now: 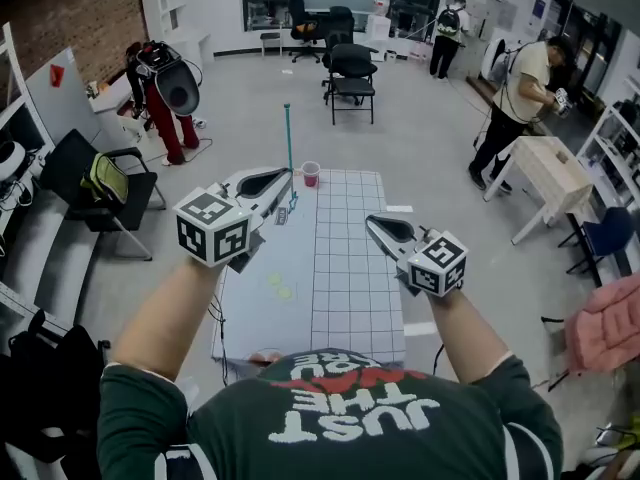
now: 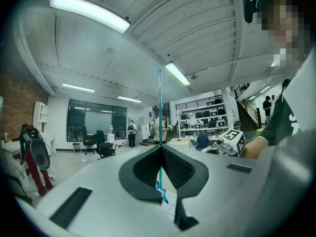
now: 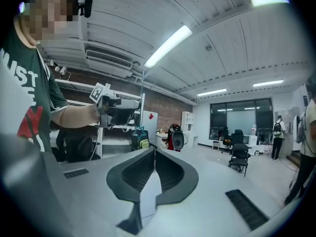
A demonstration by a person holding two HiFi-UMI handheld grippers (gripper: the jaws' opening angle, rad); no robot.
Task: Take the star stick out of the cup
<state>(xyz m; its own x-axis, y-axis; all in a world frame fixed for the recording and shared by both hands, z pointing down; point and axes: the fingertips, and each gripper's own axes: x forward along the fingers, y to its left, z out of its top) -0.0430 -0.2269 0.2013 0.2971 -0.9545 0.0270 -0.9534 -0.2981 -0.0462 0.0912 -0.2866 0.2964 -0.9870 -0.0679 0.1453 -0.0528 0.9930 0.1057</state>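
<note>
A thin teal star stick point(image 1: 288, 138) stands upright, clear of the small pink cup point(image 1: 311, 174) at the table's far edge. My left gripper point(image 1: 289, 175) is shut on the stick's lower part, just left of the cup and above the table. In the left gripper view the stick point(image 2: 159, 107) rises straight from between the closed jaws, and its star end point(image 2: 162, 190) hangs below them. My right gripper point(image 1: 371, 221) is shut with nothing in it, over the gridded mat point(image 1: 350, 268) to the right. The right gripper view shows the left gripper point(image 3: 118, 107) with the stick point(image 3: 142, 95).
The grey table point(image 1: 255, 288) carries two small yellow patches point(image 1: 280, 286). Black chairs point(image 1: 350, 73) stand beyond it on the floor. A white table point(image 1: 550, 173) and a person point(image 1: 515, 98) are at the right, and a chair point(image 1: 95, 183) with a yellow bag at the left.
</note>
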